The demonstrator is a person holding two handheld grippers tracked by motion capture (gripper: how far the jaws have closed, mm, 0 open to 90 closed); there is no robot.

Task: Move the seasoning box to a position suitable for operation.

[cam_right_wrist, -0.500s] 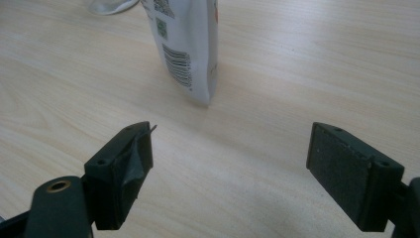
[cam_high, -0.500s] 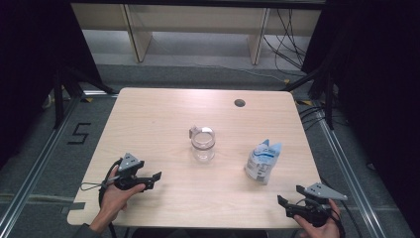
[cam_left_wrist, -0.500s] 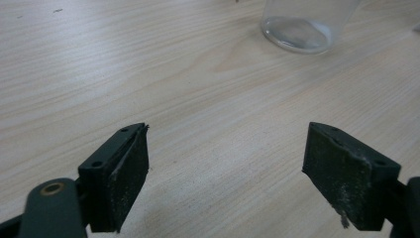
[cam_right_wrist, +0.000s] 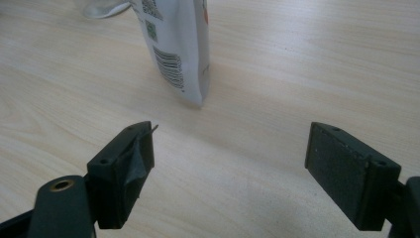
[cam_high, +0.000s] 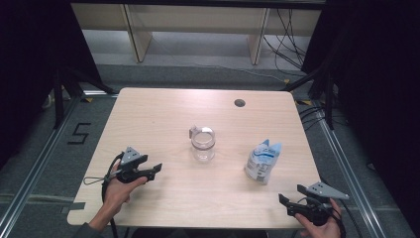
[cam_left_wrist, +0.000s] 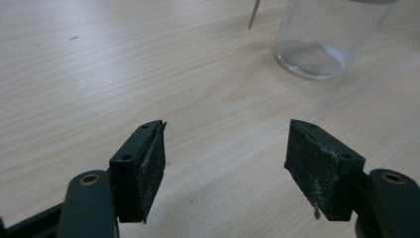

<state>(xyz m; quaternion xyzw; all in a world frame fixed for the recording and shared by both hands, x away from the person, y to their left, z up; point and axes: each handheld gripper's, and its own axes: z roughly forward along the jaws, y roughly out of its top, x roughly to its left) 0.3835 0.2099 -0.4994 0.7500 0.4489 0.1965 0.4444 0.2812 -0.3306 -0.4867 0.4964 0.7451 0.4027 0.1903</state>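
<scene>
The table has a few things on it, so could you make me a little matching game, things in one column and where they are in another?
Things:
1. glass jar
2. white pouch
3. left gripper
4. round hole

Places:
A. far edge of the table
B. near left, jaws open and empty
C. middle of the table
D. right of the jar, standing

Pairs: 1-C, 2-D, 3-B, 4-A

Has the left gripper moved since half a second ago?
No. In the high view the left gripper sits at the same spot near the table's left front, equally far from the glass jar, jaws open and empty.
</scene>
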